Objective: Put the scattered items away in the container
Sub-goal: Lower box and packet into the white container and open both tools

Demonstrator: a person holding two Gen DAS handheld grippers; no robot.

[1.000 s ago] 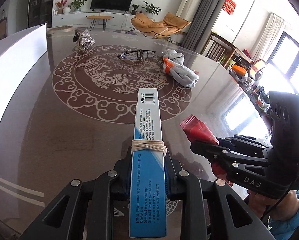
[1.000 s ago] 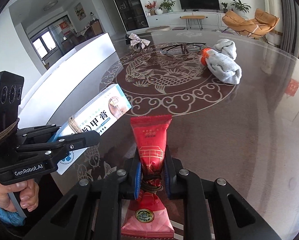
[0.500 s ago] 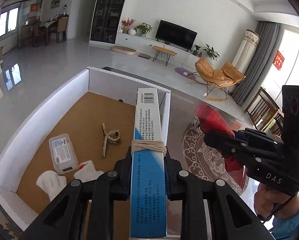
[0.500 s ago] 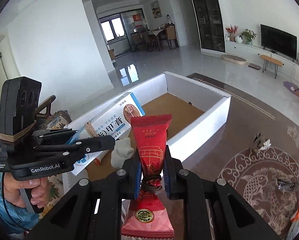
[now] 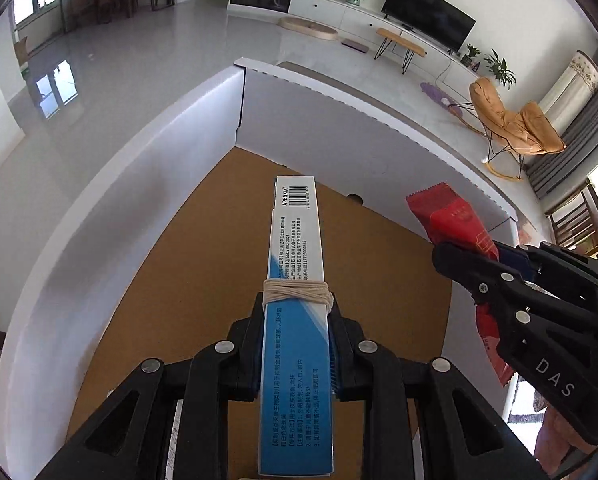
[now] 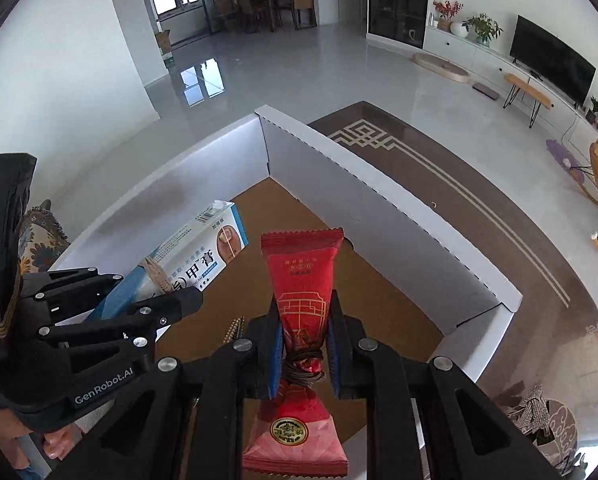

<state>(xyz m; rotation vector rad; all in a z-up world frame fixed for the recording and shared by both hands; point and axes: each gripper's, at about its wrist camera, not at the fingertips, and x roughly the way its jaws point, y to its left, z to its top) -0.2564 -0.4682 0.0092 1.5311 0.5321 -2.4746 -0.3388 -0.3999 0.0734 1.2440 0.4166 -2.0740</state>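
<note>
A glossy pale-grey tiled floor (image 6: pixel 299 64) fills the upper part of both views, with a dining set by the windows at the top and a long white media cabinet carrying a black television (image 5: pixel 429 12) toward the upper right. A tan lounge chair on a black wire frame (image 5: pixel 515 120) sits at the right edge of the left wrist view. In the right wrist view a dark brown table top with pale line ornament (image 6: pixel 479 184) shows on the right, and on it stands the white-walled cardboard container with a brown floor (image 6: pixel 379 200), whose far corner points up-frame.

A small beaded clip (image 6: pixel 233 326) peeks out on the container floor, mostly hidden behind the right gripper's fingers; a crumpled silvery object (image 6: pixel 533 406) lies on the table outside the wall, lower right.

The left gripper (image 5: pixel 297 320) pinches a long blue-and-white carton bound with beige string (image 5: pixel 295 300), its long axis running straight up-frame, barcode end toward the far corner, above the container's floor. The right gripper (image 6: pixel 301 344) squeezes a red snack packet tied with a dark band (image 6: pixel 301 280), standing lengthwise up-frame, serrated end forward, also over the container's interior, just beside the carton.
</note>
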